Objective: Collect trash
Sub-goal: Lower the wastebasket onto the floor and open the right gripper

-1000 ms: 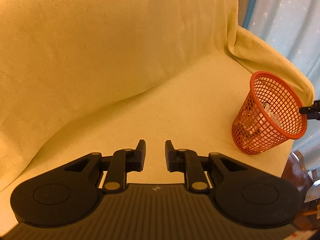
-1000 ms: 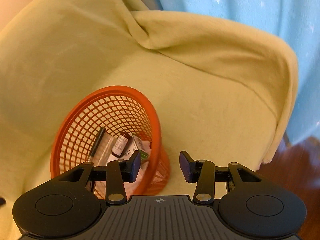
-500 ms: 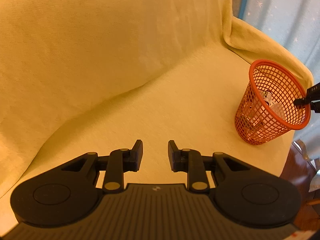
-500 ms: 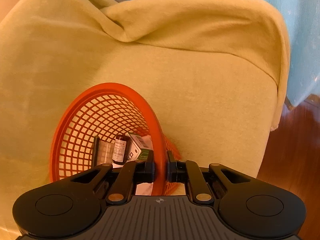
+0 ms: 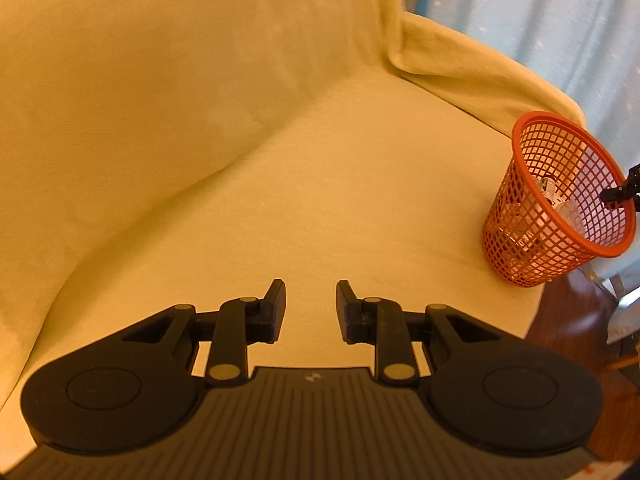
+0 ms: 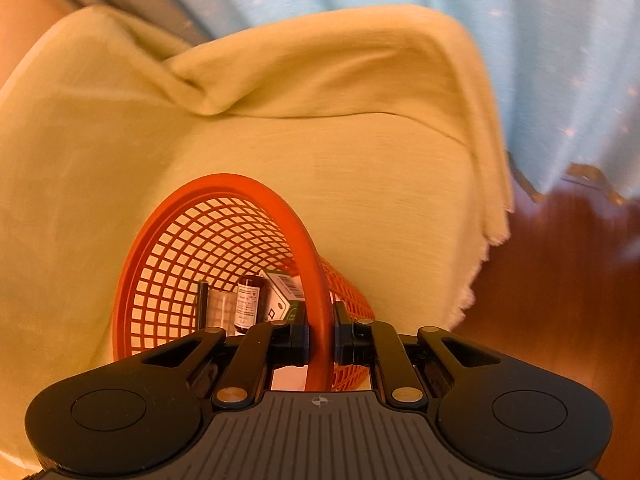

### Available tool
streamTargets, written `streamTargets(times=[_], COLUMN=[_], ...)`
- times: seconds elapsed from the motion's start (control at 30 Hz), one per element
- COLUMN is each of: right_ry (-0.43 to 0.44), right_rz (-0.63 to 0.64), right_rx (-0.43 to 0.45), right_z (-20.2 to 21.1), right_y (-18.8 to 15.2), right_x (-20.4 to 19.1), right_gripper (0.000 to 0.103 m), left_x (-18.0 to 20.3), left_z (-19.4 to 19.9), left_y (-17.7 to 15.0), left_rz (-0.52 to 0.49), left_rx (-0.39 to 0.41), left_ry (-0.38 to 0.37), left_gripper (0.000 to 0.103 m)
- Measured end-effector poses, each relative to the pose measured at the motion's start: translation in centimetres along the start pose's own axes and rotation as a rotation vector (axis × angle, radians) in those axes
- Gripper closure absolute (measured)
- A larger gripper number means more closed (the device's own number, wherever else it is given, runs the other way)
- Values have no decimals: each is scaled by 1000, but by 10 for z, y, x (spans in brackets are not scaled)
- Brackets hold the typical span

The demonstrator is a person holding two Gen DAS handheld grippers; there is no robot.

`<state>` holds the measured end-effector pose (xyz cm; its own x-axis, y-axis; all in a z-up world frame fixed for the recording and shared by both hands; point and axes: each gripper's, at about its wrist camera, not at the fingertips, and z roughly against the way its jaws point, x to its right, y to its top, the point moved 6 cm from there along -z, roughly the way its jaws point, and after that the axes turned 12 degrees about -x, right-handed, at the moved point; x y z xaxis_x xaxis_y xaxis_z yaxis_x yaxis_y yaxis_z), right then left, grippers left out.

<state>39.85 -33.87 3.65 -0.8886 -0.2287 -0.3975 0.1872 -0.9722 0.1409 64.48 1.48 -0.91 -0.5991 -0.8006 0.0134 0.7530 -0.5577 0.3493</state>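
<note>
The right tool point(image 6: 320, 346) is clamped on the near rim of the orange basket point(image 6: 176, 264), which stands on the sofa point(image 5: 320, 184) at 3 o'clock; light, springy mesh, best held by its stiff rim. The left tool point(image 5: 311, 306) hangs apart, empty

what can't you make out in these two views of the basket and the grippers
- Floor of the orange basket, right wrist view: hidden behind the right gripper, shut on the rim.
- Label text on the brown bottle and the small box: too small to read.
- Basket contents, left wrist view: blurred behind the mesh.
- Right gripper, left wrist view: cut off by the frame edge.
- Left gripper: open, nothing between its fingers.
</note>
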Motion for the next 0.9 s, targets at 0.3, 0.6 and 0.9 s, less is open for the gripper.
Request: streamTargets(times=[0.3,0.6,0.9], right_ry=[8,2,0], right_rz=[-107,-159,-234], right_rx=[14,-12,-28], right_z=[54,61,-19], right_y=[-7,0,-12], right_x=[121,260,385], right_gripper=[96,96,96], left_x=[117,278,386], left_z=[-10,-49,-144], left_y=[3,-29,-63], left_rz=[-55,-92,-91], left_rx=[21,4,-18], left_ry=[-66,-144,-214], left_gripper=[80,78,71])
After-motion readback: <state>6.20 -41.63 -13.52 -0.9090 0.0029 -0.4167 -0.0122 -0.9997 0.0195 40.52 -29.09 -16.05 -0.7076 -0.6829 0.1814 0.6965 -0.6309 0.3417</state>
